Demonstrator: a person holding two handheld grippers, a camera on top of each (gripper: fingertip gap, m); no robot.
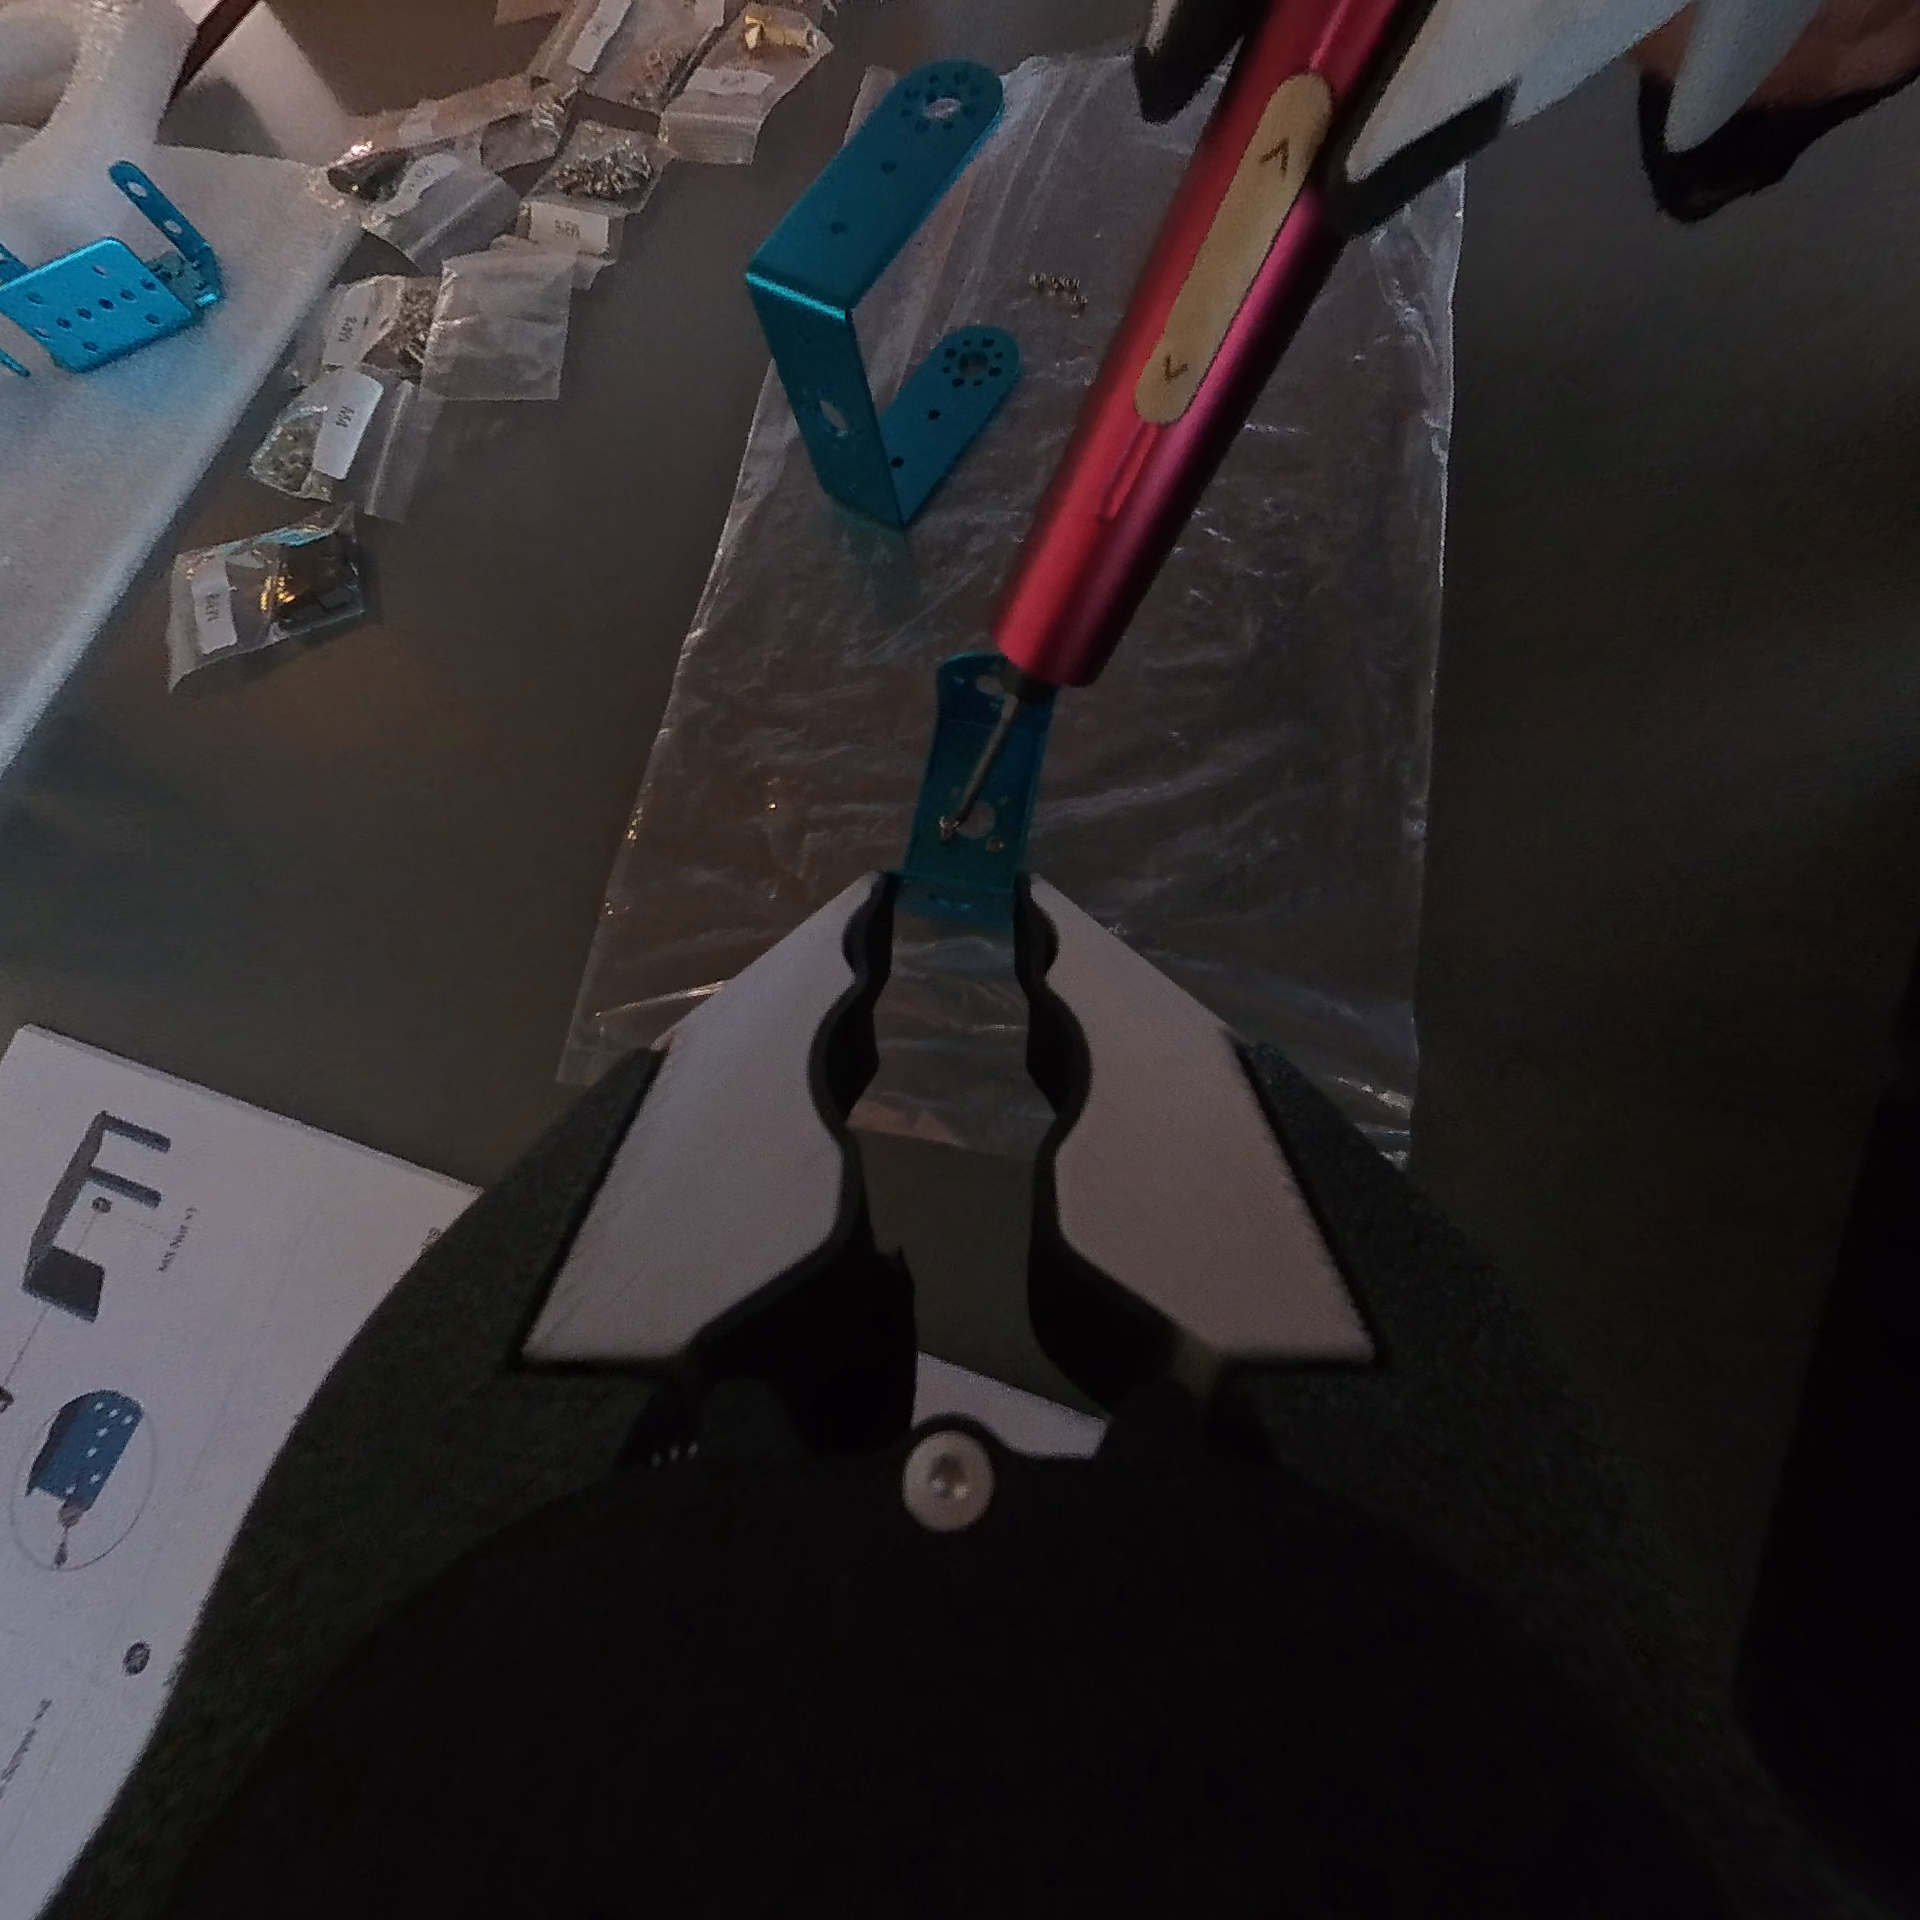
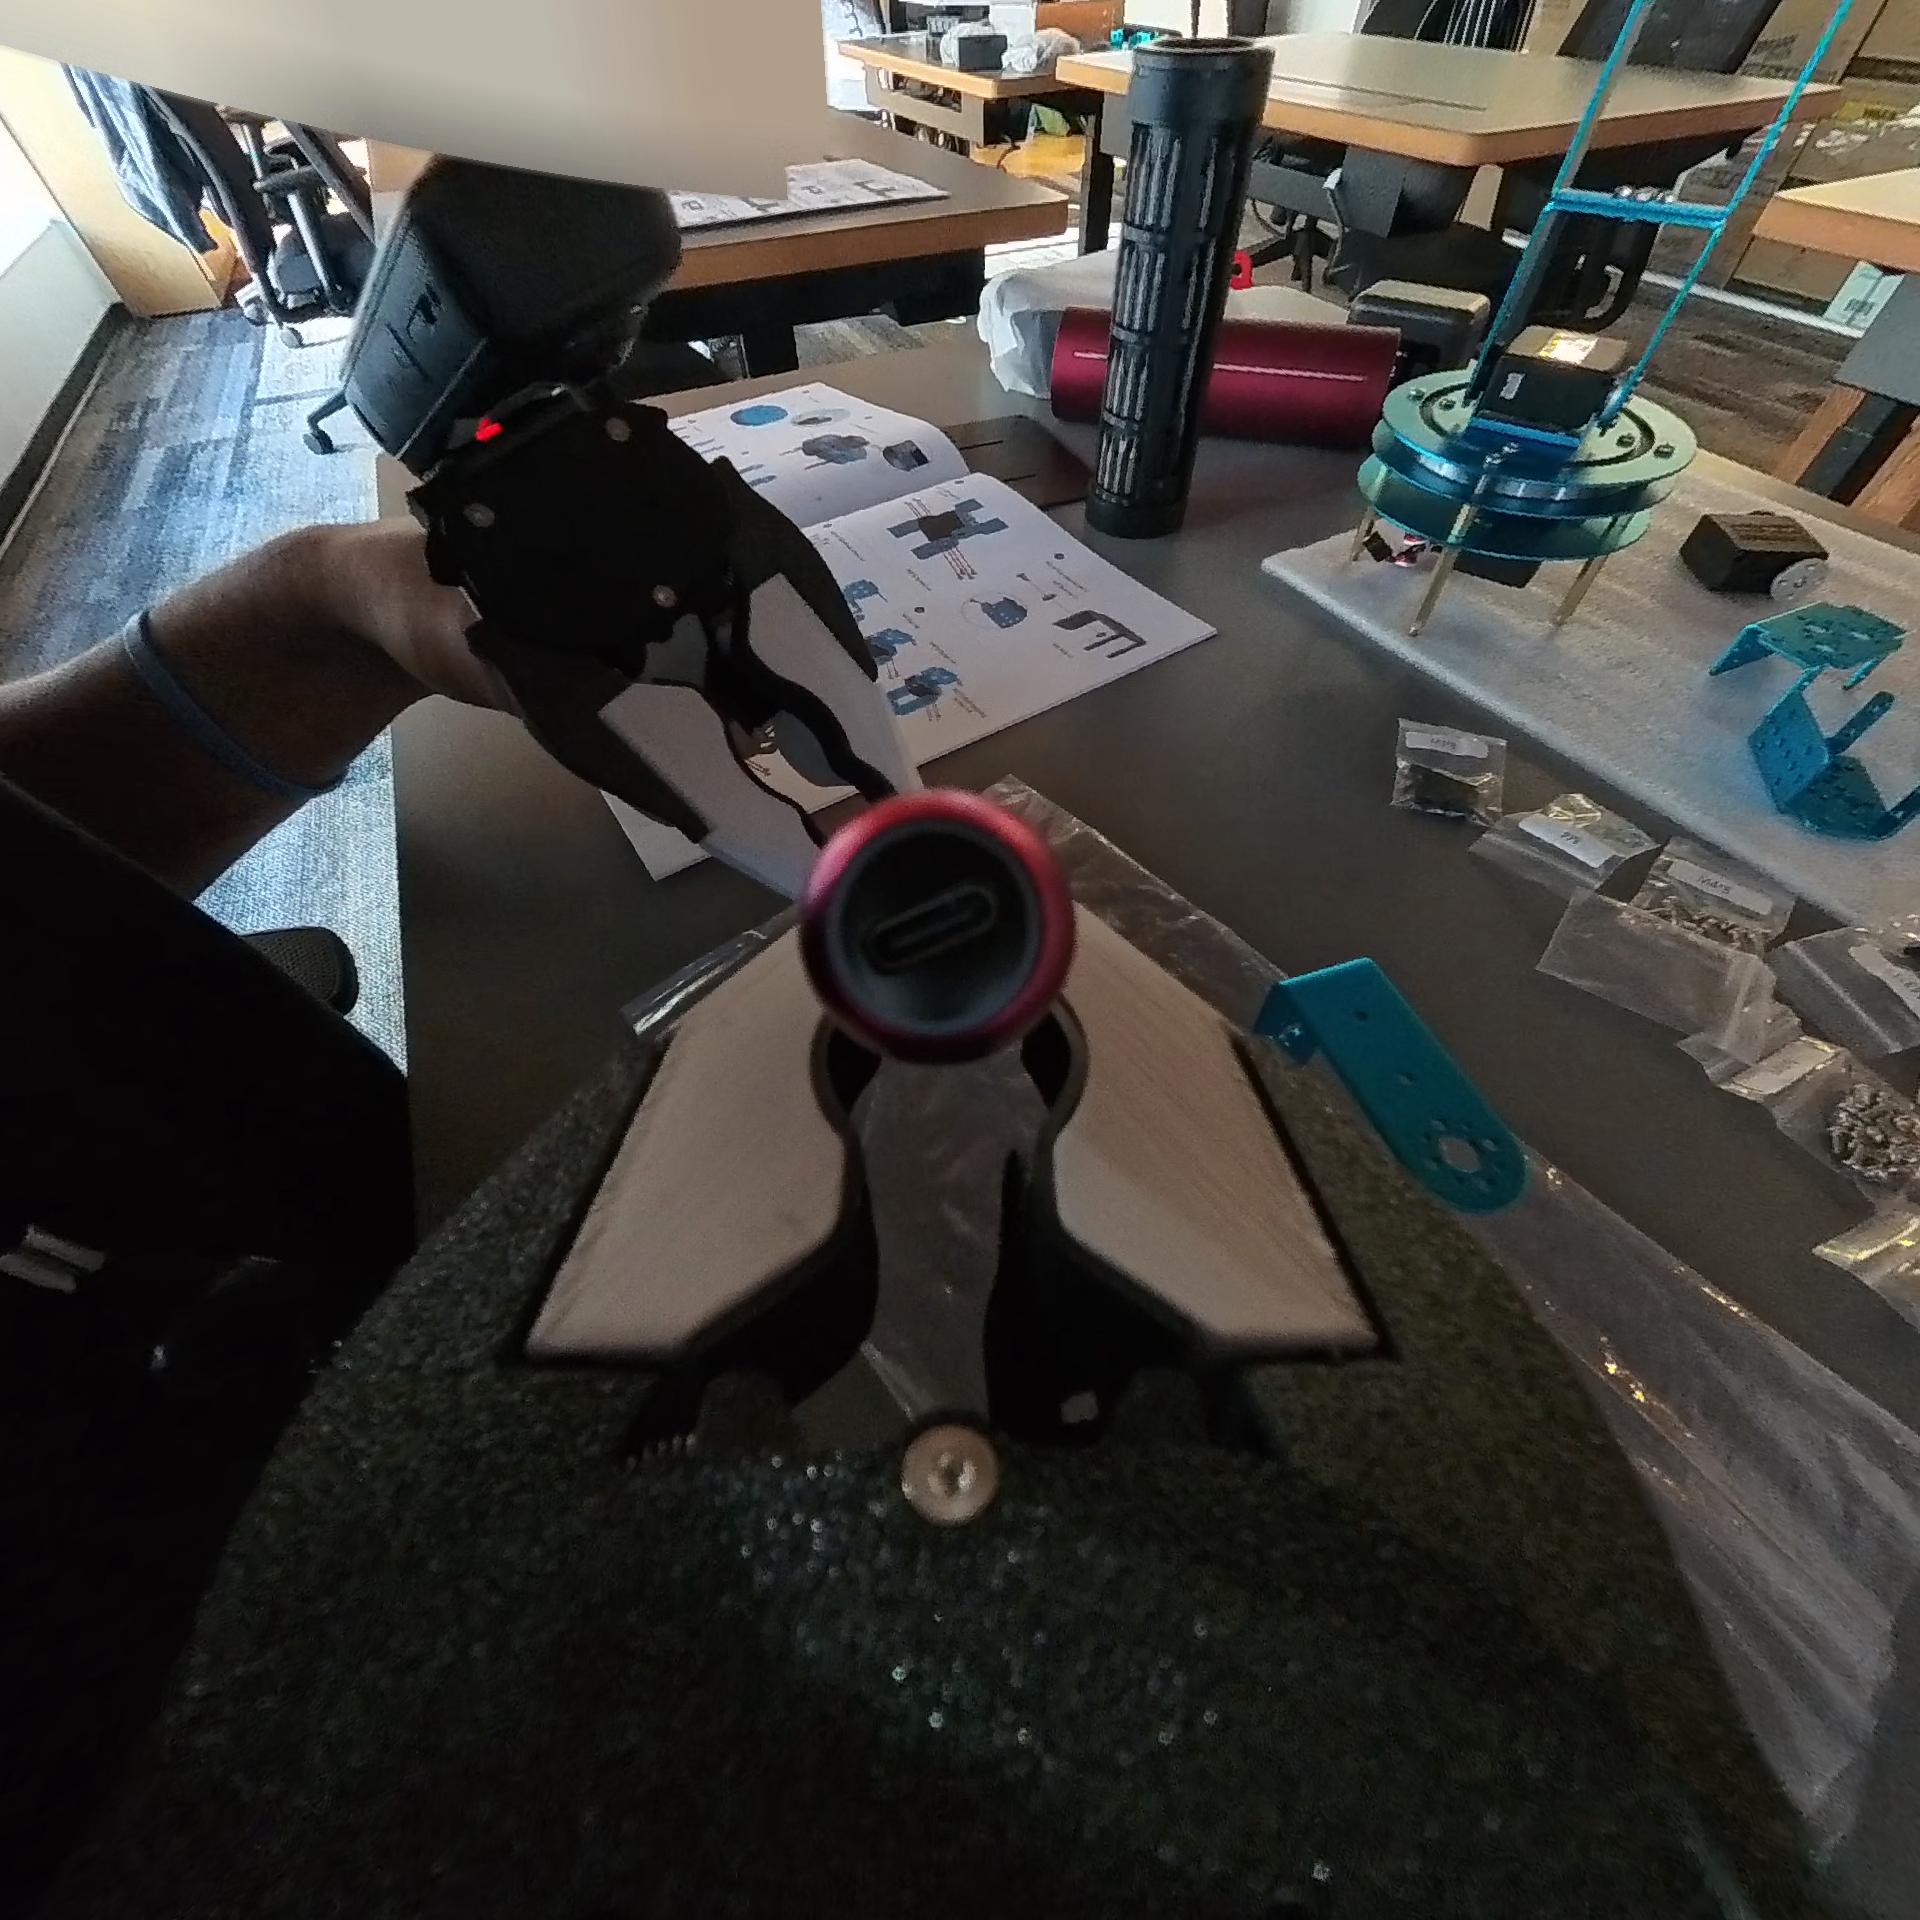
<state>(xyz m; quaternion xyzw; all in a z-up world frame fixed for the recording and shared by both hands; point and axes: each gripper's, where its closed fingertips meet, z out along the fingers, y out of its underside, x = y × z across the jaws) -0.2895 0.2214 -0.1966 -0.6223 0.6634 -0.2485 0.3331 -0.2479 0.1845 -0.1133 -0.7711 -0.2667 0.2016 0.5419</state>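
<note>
Left gripper (image 1: pixel 954 894) is clamping a small blue bracket (image 1: pixel 977 790) at frame centre, while the right gripper (image 2: pixel 940 1023) is gripping a red electric screwdriver (image 1: pixel 1174 343) slanting down from upper right, its bit tip touching the bracket's face.

In the right wrist view, the red screwdriver (image 2: pixel 935 925) is hiding its own shaft and tip, and is covering the left gripper (image 2: pixel 831 821) fingertips. In the left wrist view, the top edge is cutting off the right gripper (image 1: pixel 1320 114). The small fasteners (image 1: pixel 1058 289) are appearing too small to identify.
</note>
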